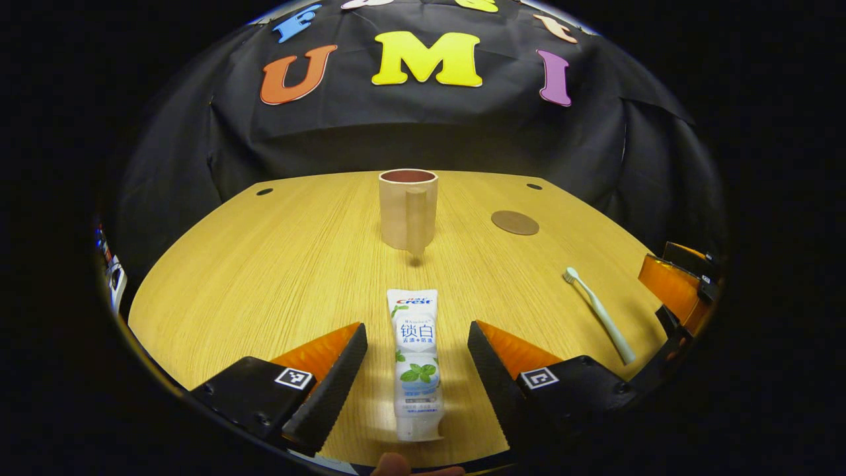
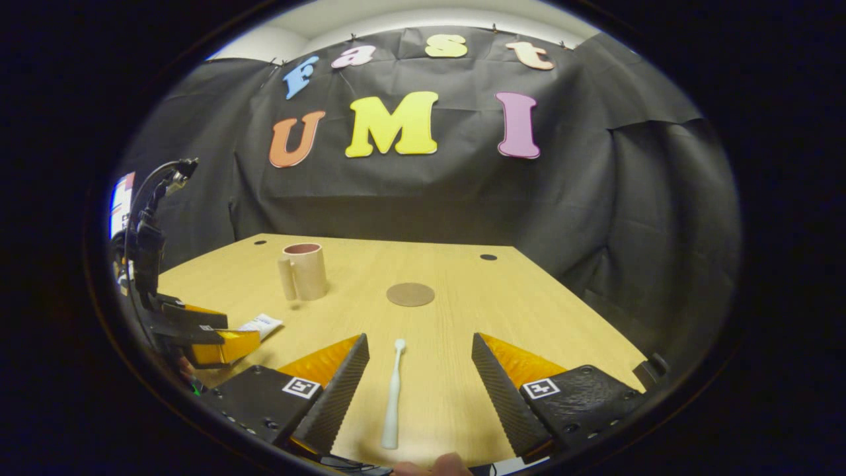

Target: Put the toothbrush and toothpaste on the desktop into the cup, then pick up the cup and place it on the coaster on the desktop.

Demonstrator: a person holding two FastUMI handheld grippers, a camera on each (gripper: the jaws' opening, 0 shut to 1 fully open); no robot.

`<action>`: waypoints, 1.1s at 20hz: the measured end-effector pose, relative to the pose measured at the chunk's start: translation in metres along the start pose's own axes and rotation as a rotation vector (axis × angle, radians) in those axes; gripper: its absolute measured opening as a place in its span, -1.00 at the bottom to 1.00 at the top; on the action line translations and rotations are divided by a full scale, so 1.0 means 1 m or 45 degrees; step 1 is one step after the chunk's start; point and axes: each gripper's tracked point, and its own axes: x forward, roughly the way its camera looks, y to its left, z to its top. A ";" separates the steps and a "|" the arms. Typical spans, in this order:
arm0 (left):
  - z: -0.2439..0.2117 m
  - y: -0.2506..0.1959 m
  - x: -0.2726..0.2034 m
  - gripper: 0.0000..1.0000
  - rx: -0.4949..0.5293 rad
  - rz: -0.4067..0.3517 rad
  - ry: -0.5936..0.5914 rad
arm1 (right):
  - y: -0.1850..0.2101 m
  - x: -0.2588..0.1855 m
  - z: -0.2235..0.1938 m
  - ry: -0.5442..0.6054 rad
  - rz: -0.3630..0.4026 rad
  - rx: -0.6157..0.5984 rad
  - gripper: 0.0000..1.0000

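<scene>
Both hand-held grippers gape: left (image 1: 418, 354) straddles toothpaste (image 1: 415, 360), right (image 2: 420, 367) straddles toothbrush (image 2: 393, 396); far cup (image 1: 408, 209) stands off coaster (image 1: 515, 223).

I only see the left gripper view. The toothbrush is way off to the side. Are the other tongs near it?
Observer: Yes. In the right gripper view the toothbrush lies between the right tongs.
Operator: Are they squeezing it?
Observer: No. Those tongs stand open, with bare table showing on both sides of the brush.
Operator: Which way does it point from there?
Observer: Its bristle end points away from the tongs, toward the coaster.
</scene>
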 end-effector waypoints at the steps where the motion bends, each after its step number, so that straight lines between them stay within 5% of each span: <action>1: -0.001 0.001 -0.001 0.93 -0.001 0.002 0.007 | 0.001 0.000 0.000 0.002 0.004 0.001 0.89; 7: -0.004 0.003 0.003 0.67 -0.005 -0.002 0.032 | 0.002 0.003 -0.002 0.014 0.009 0.001 0.89; 14: -0.009 0.012 0.003 0.60 0.021 0.021 0.088 | -0.006 0.006 -0.001 0.015 -0.013 0.034 0.89; 15: -0.008 0.014 0.003 0.38 0.015 0.032 0.091 | -0.005 0.006 -0.001 0.016 -0.011 0.032 0.89; 17: -0.007 0.018 0.003 0.32 0.017 0.047 0.093 | -0.003 0.007 -0.003 0.022 -0.005 0.027 0.89; 19: -0.005 0.020 0.002 0.01 -0.001 0.056 0.092 | 0.000 0.008 -0.007 0.038 0.003 0.029 0.89; 22: -0.007 0.019 0.004 -0.12 -0.041 0.053 0.087 | 0.003 0.011 -0.012 0.060 0.010 0.030 0.89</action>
